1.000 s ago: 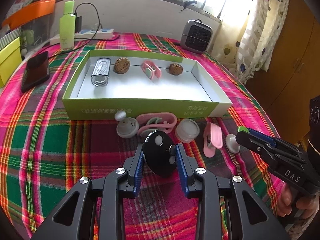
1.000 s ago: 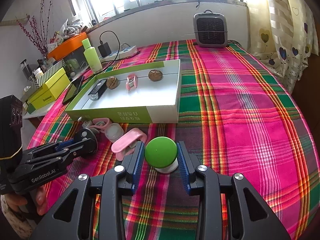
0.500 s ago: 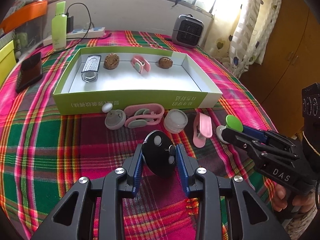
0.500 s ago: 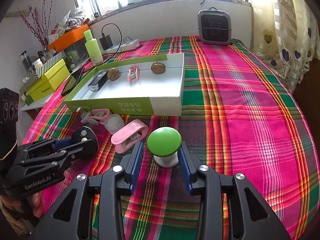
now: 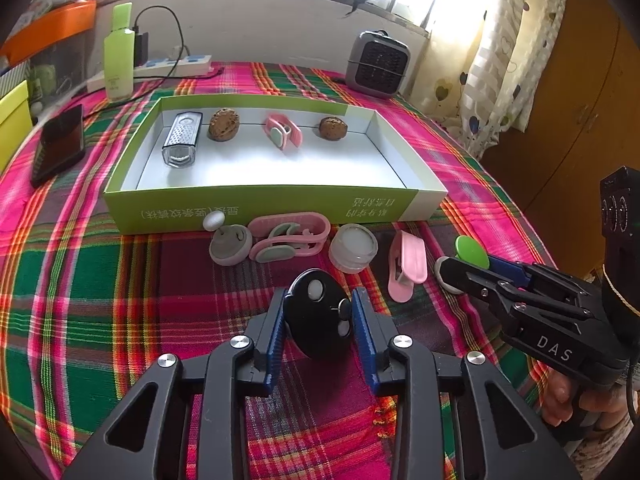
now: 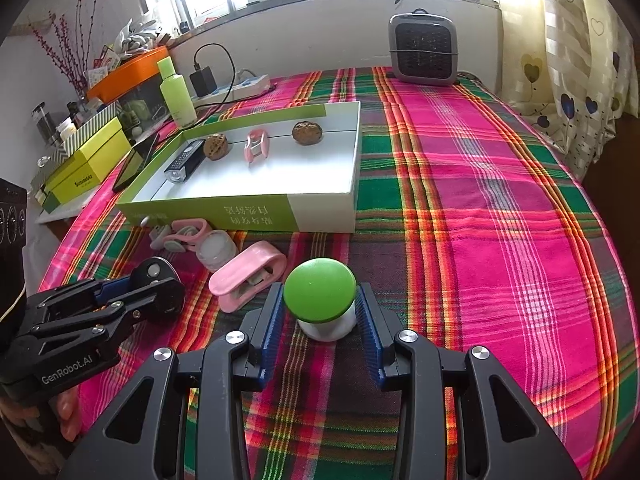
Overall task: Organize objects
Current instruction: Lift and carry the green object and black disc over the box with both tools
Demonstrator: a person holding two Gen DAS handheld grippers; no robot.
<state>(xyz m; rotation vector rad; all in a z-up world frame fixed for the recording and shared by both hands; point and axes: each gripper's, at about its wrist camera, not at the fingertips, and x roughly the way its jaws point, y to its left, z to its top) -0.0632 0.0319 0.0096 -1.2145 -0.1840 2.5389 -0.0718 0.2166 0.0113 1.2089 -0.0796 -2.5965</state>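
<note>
Both grippers are engaged at the pick stage of the sorting job. The left gripper (image 5: pixel 318 320) has its fingers closing on a black oval key fob (image 5: pixel 320 316), which stands tilted between the blue pads above the plaid-covered surface (image 5: pixel 100 320); the pads appear to touch its flanks. The right gripper (image 6: pixel 320 312) has its fingers pinching a green-capped mushroom-shaped object (image 6: pixel 322 300) by its cap, the white base sitting on or just above the cloth; which of the two cannot be determined. The green-sided open box (image 5: pixel 256 210) lies beyond both, already holding a small metal grater (image 5: pixel 181 140), two walnuts (image 5: pixel 224 124) and a pink clip (image 5: pixel 282 133) along its far wall. Items outstanding just in front of the box: a grey suction hook (image 5: pixel 230 242), a second pink clip set (image 5: pixel 290 236), a small translucent jar (image 5: pixel 354 248) and a pink clamp (image 5: pixel 408 266). Judgement: each hand has its item and carriage to the box is the next move. That calls for a firm hold, enough lift to clear the near wall, and release on the bare white floor without disturbing the row already placed.
</note>
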